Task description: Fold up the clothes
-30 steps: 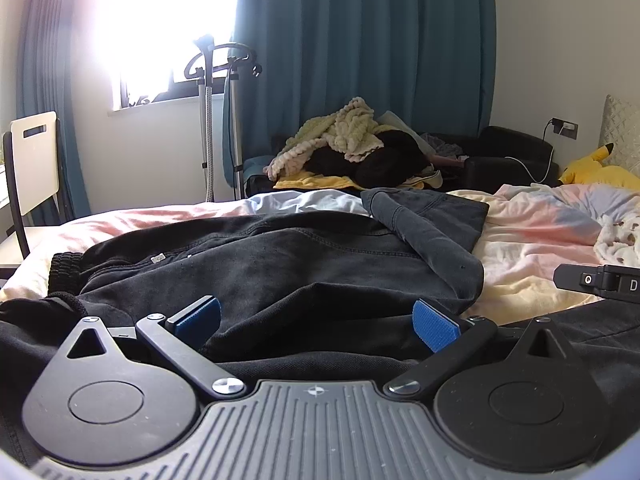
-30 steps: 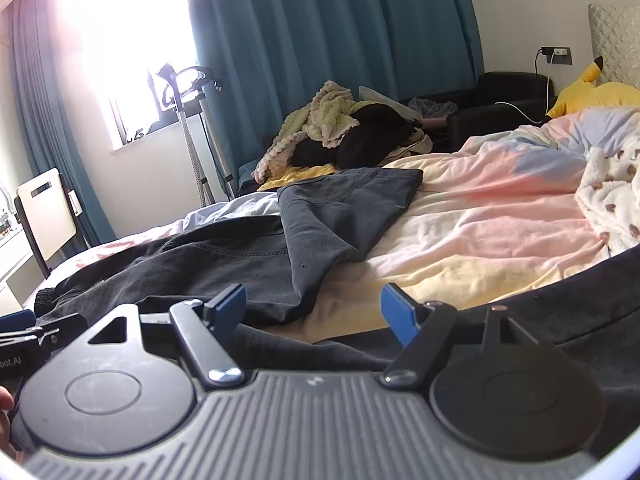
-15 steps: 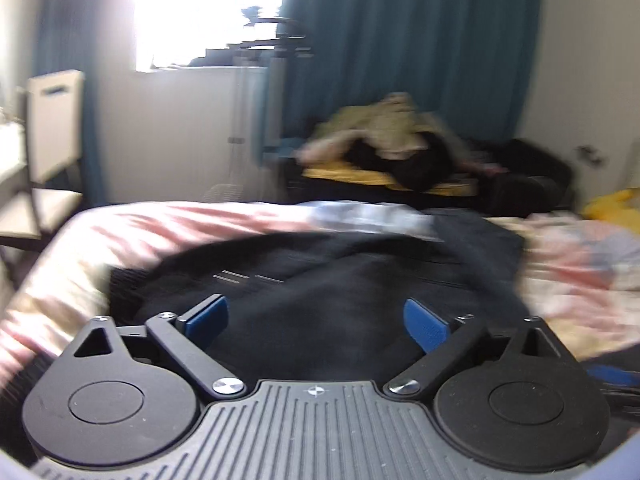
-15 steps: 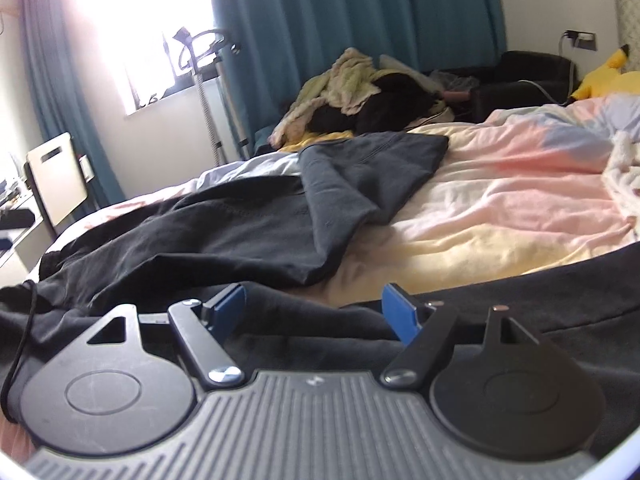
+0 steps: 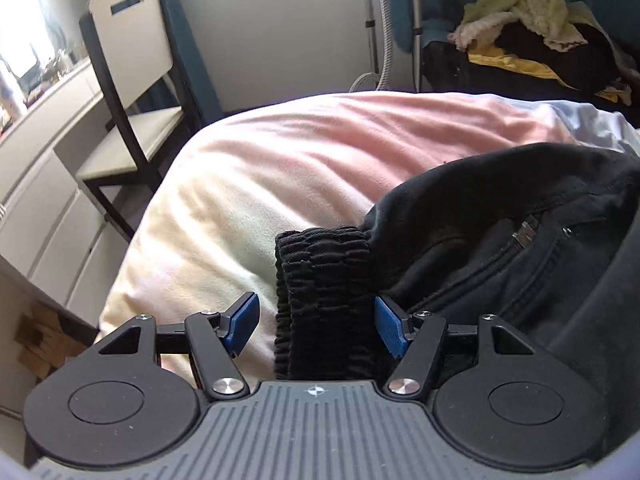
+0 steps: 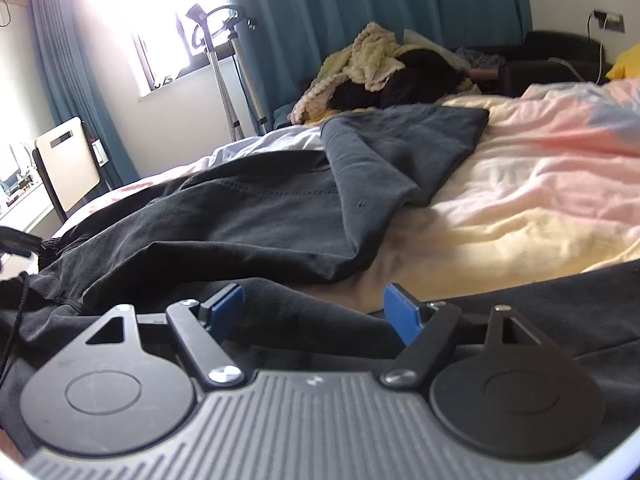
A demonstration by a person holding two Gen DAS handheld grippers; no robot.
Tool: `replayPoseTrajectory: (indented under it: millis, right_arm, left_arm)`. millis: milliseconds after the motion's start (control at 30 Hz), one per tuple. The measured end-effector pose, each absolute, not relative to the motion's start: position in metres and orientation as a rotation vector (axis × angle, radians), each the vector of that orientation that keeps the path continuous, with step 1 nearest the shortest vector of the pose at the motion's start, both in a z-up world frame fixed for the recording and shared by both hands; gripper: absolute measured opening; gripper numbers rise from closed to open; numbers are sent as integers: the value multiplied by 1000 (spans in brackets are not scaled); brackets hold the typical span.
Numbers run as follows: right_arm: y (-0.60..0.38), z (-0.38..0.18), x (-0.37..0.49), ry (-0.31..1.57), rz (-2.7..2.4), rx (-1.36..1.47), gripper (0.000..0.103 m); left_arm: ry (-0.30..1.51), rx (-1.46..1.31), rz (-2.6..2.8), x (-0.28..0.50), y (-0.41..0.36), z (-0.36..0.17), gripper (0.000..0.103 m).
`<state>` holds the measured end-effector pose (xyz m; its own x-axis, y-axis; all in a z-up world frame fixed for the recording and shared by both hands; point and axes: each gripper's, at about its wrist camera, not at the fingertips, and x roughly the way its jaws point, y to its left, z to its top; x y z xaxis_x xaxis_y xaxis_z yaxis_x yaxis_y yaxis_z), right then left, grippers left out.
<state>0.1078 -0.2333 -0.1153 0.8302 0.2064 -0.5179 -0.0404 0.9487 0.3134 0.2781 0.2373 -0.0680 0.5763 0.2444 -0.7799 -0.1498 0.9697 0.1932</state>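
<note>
A black jacket lies spread across the pastel bed cover, one grey-black sleeve folded over its far side. In the left wrist view its ribbed cuff lies between the blue pads of my open left gripper, apart from the left pad and near or touching the right one. The jacket body with a zip pull is bunched to the right. My right gripper stands open low over a dark fold of the jacket near the bed's front edge, holding nothing.
A white-backed chair and a white cabinet stand left of the bed. A pile of clothes lies on a dark seat behind the bed, next to a garment steamer stand and teal curtains. The bed cover drops off to the left.
My left gripper has swung left and down to the bed's left side and now straddles the ribbed cuff. The right gripper has sunk slightly toward the jacket; both stay open.
</note>
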Motion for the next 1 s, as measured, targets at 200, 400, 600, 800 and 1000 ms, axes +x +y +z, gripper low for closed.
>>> replayPoseTrajectory:
  millis: [200, 400, 600, 800, 1000]
  right_arm:
    - [-240, -129, 117, 642, 132, 375, 78]
    - [-242, -127, 115, 651, 135, 420, 78]
    - [-239, -131, 117, 670, 155, 436, 78]
    - [-240, -133, 121, 671, 156, 436, 78]
    - [-242, -136, 122, 655, 157, 418, 78]
  left_arm:
    - [996, 55, 278, 298, 238, -78, 55]
    - [932, 93, 277, 299, 230, -37, 32]
    - [802, 168, 297, 310, 219, 13, 29]
    - [818, 231, 386, 344, 211, -35, 30]
    - [765, 203, 452, 341, 208, -66, 42]
